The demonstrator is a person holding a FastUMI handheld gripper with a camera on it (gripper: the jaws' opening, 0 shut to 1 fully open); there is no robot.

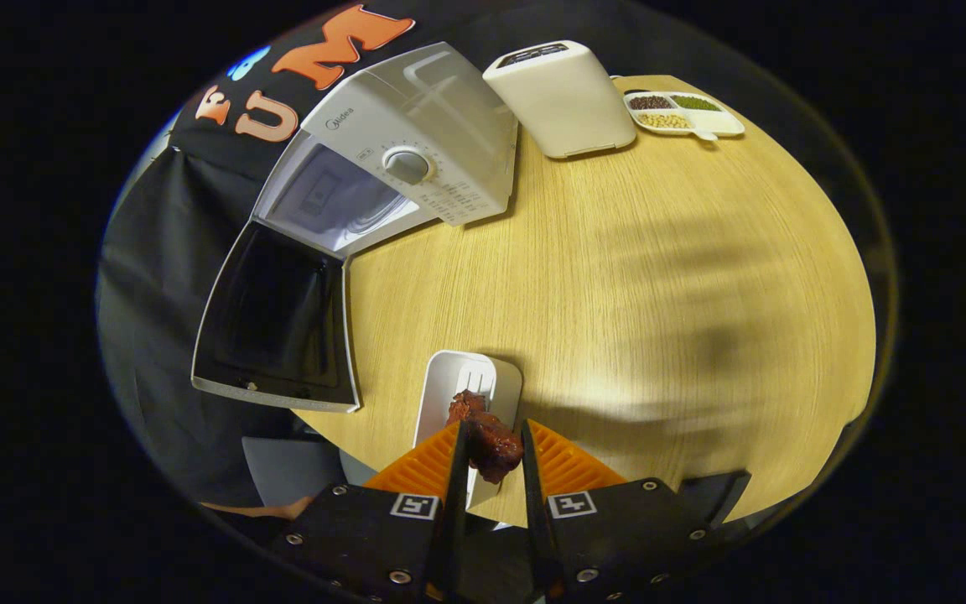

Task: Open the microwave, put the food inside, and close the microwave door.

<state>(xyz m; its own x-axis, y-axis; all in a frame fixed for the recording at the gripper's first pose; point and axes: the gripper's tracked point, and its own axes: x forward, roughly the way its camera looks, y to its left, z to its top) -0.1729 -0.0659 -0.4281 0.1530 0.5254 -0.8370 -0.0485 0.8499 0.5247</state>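
Two fingers [458, 453] around lumpy meat [487, 440]

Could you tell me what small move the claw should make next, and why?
Probably carry the food toward the microwave. The claw is shut on the food above the white plate, and the door already hangs open, exposing the cavity.

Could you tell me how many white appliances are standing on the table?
2: the microwave, door open, and a white box right beside it, before the bean tray. The tool holds the food.
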